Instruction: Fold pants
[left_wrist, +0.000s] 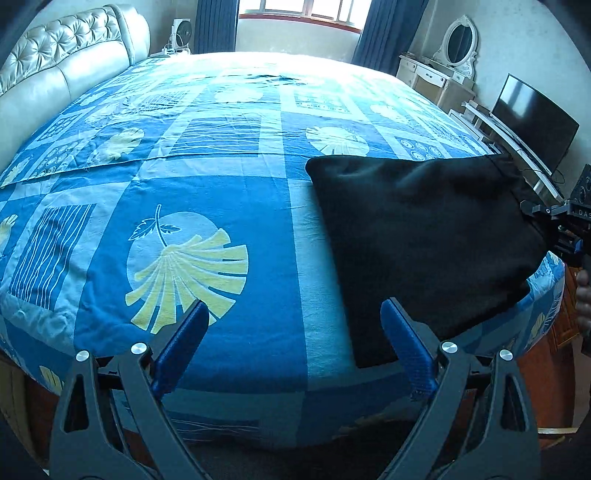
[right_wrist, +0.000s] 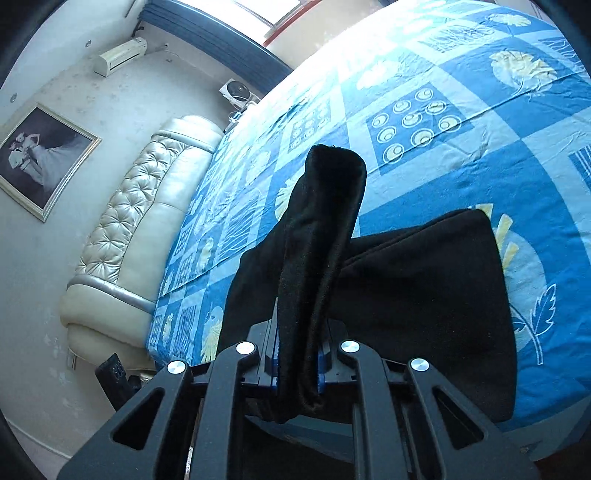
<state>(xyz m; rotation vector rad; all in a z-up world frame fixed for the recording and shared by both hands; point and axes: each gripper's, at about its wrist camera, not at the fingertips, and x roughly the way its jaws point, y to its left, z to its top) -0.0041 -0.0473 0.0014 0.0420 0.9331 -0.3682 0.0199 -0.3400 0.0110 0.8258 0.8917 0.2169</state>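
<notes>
The left gripper (left_wrist: 295, 339) is held wide apart, empty, tilted down over the bedspread (left_wrist: 229, 192). The black pants (left_wrist: 424, 236) lie folded just right of it, one edge clamped between the right gripper (right_wrist: 297, 362) pads.

Pants (left_wrist: 417, 236): folded on the bed (left_wrist: 221, 206), near its foot-side edge.
Headboard (left_wrist: 62, 70): at the bed's left end.
Television (left_wrist: 532, 122): right of the bed.
Window (left_wrist: 303, 9): beyond the bed's far side.
</notes>
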